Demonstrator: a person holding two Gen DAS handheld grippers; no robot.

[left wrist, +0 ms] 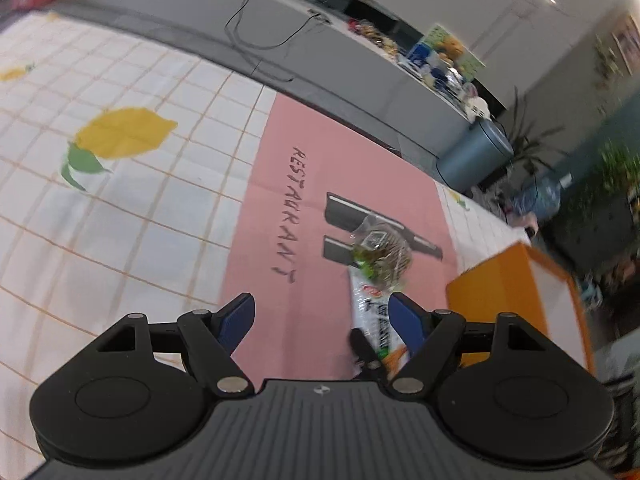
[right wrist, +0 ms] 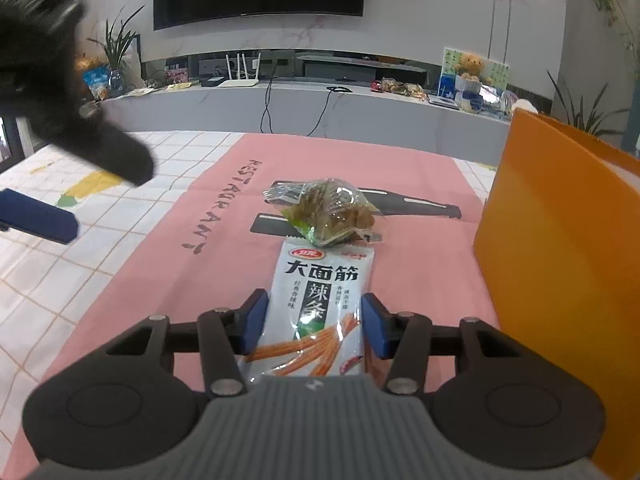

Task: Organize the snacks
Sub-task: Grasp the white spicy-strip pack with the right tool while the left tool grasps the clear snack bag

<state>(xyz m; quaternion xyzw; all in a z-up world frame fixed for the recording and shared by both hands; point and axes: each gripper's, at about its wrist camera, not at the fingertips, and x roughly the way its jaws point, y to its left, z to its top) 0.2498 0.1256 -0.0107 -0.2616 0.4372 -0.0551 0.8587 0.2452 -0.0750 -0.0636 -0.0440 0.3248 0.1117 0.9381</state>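
Note:
A white snack packet with Chinese lettering and orange sticks printed on it lies lengthwise on the pink mat. My right gripper is shut on its near half, a blue pad pressing each long edge. Touching the packet's far end is a clear bag of brown snacks. My left gripper hangs open over bare pink mat left of the packet, with nothing between its fingers. The clear bag lies ahead of it to the right. In the right wrist view the left gripper's blue pad shows at far left.
An orange box stands close to the right of the packet, also seen as the orange box from the left. The lemon-print cloth stretches left. Beyond the table runs a grey ledge with cables, packets and a teddy bear.

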